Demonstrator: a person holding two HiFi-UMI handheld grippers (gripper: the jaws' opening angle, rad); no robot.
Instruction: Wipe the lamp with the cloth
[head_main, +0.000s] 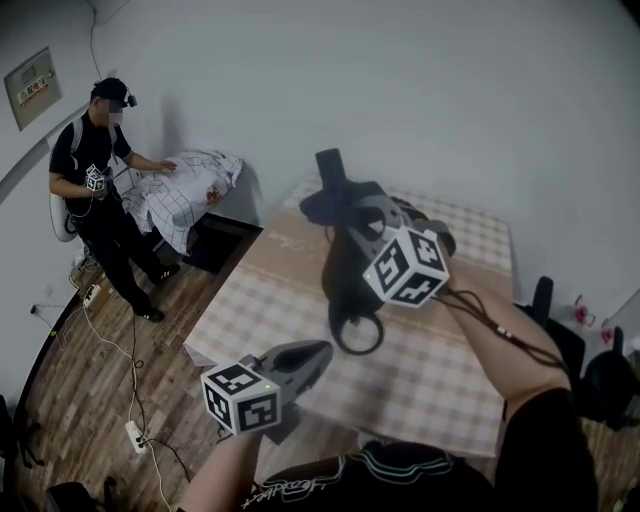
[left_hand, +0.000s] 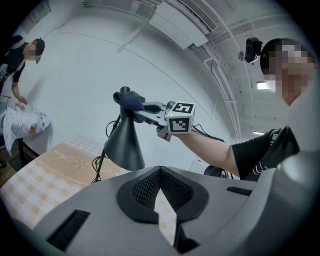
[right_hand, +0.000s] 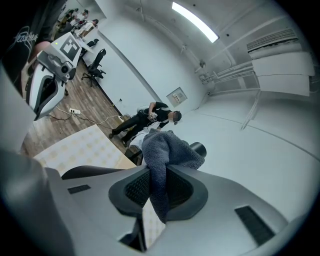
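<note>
Lamp (head_main: 350, 275) sits mid-frame in the head view, standing on the table (head_main: 450, 380) with the checked cover; the dark cone shade opens downward and its neck sticks up at the top. Right gripper (head_main: 345, 212) is at that neck, upper centre of the frame, marker cube toward the person. In the right gripper view its jaws (right_hand: 159, 190) are pinching the cloth (right_hand: 165, 155): the grey-blue fabric bunches above the pads, a strip hangs down between them, and the lamp's black neck end (right_hand: 198, 148) shows just behind the bunch at frame centre. From the left gripper view the cloth (left_hand: 131, 100) is a dark wad pressed on top of the lamp (left_hand: 125, 145), with the right gripper (left_hand: 146, 108) coming in from the right of the frame and a forearm behind it; cable hangs beside the shade on its left. Left gripper (head_main: 318, 352) is low, lower centre-left of the head view, well apart from the lamp and below it. In its own view the left gripper's jaws (left_hand: 161, 186) are pressed together at the tips with nothing between them, only a sliver of table cover visible lower down. 1 other person (head_main: 100, 190) stands upper left of the head view on the wood floor, 1 hand on a checked fabric bundle (head_main: 185, 195). Power strip (head_main: 133, 433) lies on the floor, lower left
</note>
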